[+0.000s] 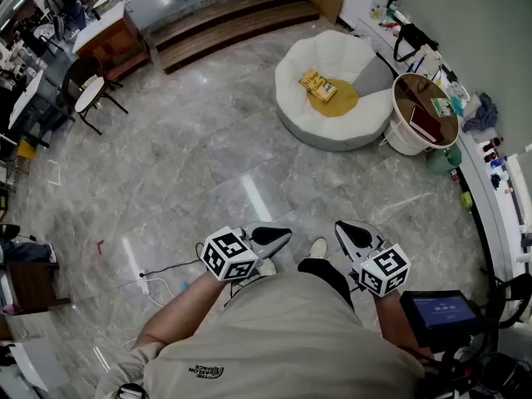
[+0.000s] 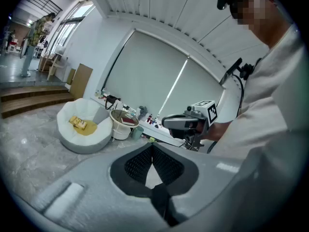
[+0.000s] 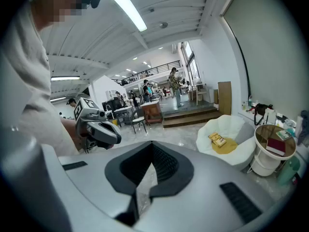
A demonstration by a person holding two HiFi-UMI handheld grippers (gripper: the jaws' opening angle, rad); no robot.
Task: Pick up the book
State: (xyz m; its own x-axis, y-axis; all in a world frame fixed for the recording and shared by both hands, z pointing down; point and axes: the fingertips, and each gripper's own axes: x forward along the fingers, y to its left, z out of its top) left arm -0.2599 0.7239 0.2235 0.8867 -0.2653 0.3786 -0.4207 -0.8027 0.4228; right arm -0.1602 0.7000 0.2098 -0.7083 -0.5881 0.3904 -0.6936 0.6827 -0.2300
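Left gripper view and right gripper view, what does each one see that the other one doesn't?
Only the left gripper view shows the marker cube on the right tongs. Only the right gripper view shows the other marker cube on the left tongs, a black chair and a long ceiling light. Both show both tongs, shut, plus the white chair with the yellow book on it, the round white table beside it and the wooden steps.

Yellow book [image 1: 317, 86], white chair [image 1: 332, 133]
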